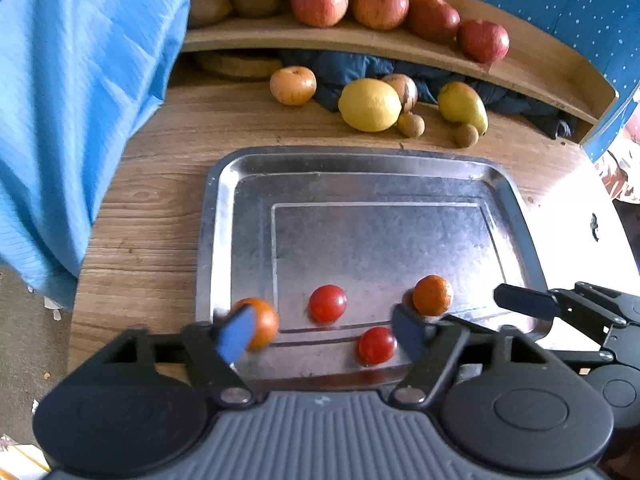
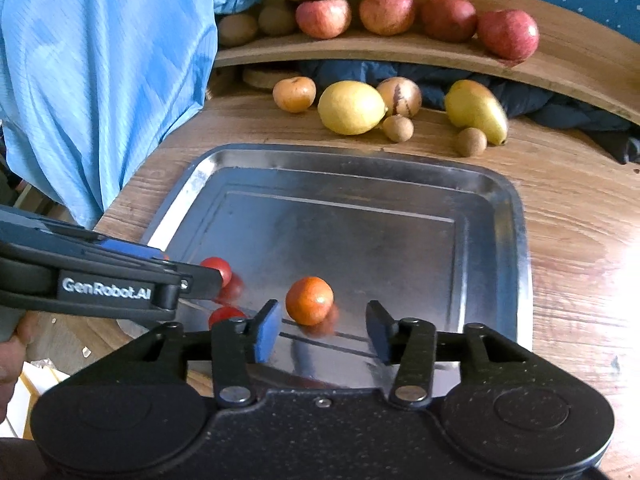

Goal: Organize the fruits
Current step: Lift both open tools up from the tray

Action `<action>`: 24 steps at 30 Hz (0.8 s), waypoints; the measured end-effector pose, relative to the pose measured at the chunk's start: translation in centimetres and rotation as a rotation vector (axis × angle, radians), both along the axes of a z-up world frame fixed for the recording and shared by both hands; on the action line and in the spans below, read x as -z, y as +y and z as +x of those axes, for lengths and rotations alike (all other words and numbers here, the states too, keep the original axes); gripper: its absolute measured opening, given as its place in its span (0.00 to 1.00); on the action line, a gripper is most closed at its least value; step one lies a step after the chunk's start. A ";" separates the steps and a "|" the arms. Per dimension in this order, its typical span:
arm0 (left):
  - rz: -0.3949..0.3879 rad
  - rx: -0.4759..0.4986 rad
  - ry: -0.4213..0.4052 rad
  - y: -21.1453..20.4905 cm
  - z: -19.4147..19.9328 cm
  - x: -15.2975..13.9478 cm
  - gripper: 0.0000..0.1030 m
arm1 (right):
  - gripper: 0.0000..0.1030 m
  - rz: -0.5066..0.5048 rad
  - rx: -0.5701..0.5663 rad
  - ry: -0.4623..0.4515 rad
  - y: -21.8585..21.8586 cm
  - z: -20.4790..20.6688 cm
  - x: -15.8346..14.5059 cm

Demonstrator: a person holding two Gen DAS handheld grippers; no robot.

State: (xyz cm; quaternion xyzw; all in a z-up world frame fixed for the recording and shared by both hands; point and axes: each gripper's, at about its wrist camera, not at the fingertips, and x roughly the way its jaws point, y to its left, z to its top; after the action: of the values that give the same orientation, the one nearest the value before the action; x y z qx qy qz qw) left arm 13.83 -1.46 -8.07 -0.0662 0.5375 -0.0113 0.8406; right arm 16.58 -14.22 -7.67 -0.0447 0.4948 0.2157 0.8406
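A steel tray [image 1: 360, 156] lies on the wooden table and holds two red tomatoes and two small oranges. My left gripper [image 1: 322, 334] stands open over the tray's near edge. One tomato [image 1: 327, 303] and a second tomato [image 1: 377, 345] sit between its fingers, untouched. An orange [image 1: 260, 322] sits just behind its left finger. In the right wrist view my right gripper [image 2: 322, 331] is open, with the other orange [image 2: 309, 301] resting on the tray [image 2: 360, 156] just ahead of its pads. One finger of the right gripper [image 1: 524, 300] shows beside that orange [image 1: 433, 295].
Beyond the tray lie a lemon [image 1: 370, 105], a pear [image 1: 462, 106], a tangerine [image 1: 293, 85] and small brown fruits. Apples [image 1: 319, 5], kiwis and bananas sit on a raised wooden shelf [image 1: 360, 42]. Blue cloth [image 1: 80, 100] hangs at the left, and the table edge runs at the right.
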 end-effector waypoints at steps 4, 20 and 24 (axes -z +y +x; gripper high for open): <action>0.025 -0.014 -0.011 0.0 -1.2 -0.6 0.93 | 0.67 0.013 0.010 -0.009 -1.1 -0.9 -0.7; 0.167 -0.006 0.113 0.6 -5.0 0.3 0.99 | 0.96 -0.005 0.011 -0.001 -2.8 -3.3 -2.0; 0.200 0.003 0.139 0.2 -4.9 0.6 0.99 | 0.97 -0.050 0.041 0.022 -3.5 -3.6 -1.9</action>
State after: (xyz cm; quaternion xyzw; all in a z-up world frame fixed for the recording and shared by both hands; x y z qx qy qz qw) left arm 8.89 -1.25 -8.63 0.0182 0.5931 0.0457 0.8036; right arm 13.02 -17.75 -5.81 -0.0530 0.5099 0.1863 0.8382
